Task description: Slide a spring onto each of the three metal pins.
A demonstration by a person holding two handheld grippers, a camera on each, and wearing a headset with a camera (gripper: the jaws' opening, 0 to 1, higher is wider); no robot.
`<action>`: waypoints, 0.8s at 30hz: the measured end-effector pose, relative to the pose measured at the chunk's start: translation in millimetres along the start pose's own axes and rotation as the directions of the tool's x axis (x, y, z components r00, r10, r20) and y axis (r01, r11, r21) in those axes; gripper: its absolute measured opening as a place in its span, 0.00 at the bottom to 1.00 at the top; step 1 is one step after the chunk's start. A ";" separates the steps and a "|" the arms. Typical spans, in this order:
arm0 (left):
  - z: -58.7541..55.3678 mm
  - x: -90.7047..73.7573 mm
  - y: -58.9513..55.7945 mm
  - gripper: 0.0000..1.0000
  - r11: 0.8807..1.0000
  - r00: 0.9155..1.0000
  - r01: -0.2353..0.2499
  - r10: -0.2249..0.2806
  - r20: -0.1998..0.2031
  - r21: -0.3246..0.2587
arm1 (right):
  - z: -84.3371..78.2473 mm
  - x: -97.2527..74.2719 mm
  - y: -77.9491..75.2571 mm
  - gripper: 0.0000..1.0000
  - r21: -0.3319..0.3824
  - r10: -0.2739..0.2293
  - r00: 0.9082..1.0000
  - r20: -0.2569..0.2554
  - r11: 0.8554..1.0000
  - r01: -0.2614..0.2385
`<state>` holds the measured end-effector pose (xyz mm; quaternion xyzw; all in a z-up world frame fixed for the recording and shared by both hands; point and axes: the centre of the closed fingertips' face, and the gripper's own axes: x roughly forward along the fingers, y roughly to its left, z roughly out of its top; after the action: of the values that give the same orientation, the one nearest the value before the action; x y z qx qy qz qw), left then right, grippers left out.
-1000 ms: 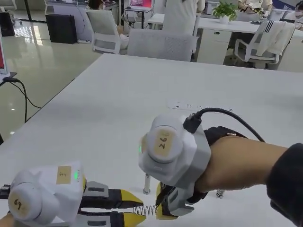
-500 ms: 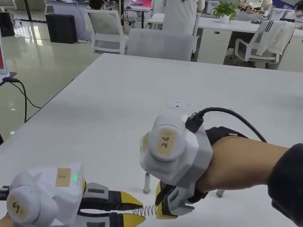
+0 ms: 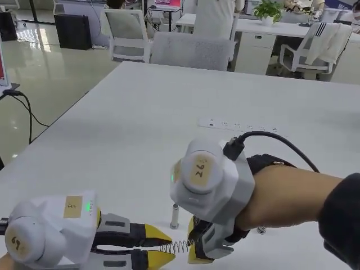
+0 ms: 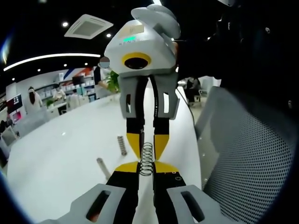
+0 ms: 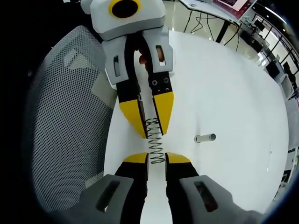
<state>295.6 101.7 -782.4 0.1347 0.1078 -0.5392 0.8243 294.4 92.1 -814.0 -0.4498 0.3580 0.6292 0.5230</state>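
Observation:
A small steel spring (image 3: 179,246) hangs level between my two grippers just above the white table (image 3: 169,112). My left gripper (image 3: 163,251) is shut on one end, and my right gripper (image 3: 194,254) is shut on the other. In the left gripper view the spring (image 4: 146,156) runs from my own jaws (image 4: 146,168) up to the right gripper (image 4: 148,142). The right gripper view shows the spring (image 5: 154,140) between my right gripper (image 5: 156,158) and the left gripper (image 5: 152,127). A bare metal pin (image 3: 175,215) stands just behind the spring. Another pin (image 3: 261,229) carries a spring.
A flat white strip (image 3: 236,125) lies on the table behind my right hand. Grey chairs (image 3: 191,53) stand at the table's far edge, with desks and people beyond. The near table edge lies just under the grippers, over a mesh chair (image 5: 65,135).
Both grippers keep hold of the spring ends. The right gripper has rolled a little and the view has tipped slightly.

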 end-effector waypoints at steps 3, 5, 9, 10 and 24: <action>2.3 -0.6 1.0 0.03 1.000 1.000 -0.004 0.004 0.011 -0.002 | 0.1 0.1 -0.8 0.11 -0.002 -0.003 1.000 0.002 1.000 0.003; 1.9 -0.3 0.5 0.03 1.000 1.000 -0.002 0.002 0.010 -0.002 | 0.4 -0.7 -1.5 0.10 -0.003 -0.005 1.000 0.003 1.000 0.005; 2.1 -0.1 1.2 0.03 1.000 1.000 -0.006 0.006 0.013 -0.004 | 0.8 -2.2 -2.6 0.09 -0.004 -0.011 1.000 0.003 1.000 0.012; 2.0 -0.1 1.3 0.03 1.000 1.000 -0.006 0.006 0.013 -0.004 | 1.1 -2.6 -2.8 0.09 -0.004 -0.013 1.000 0.003 1.000 0.013; -4.1 2.1 1.2 0.03 1.000 1.000 -0.004 0.004 -0.014 -0.003 | 18.3 -17.5 0.1 0.08 -0.006 -0.021 0.998 0.055 1.000 0.021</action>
<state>297.4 101.8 -786.8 0.1373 0.1143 -0.5362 0.8249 291.7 103.1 -791.4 -0.4378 0.3366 0.6371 0.5378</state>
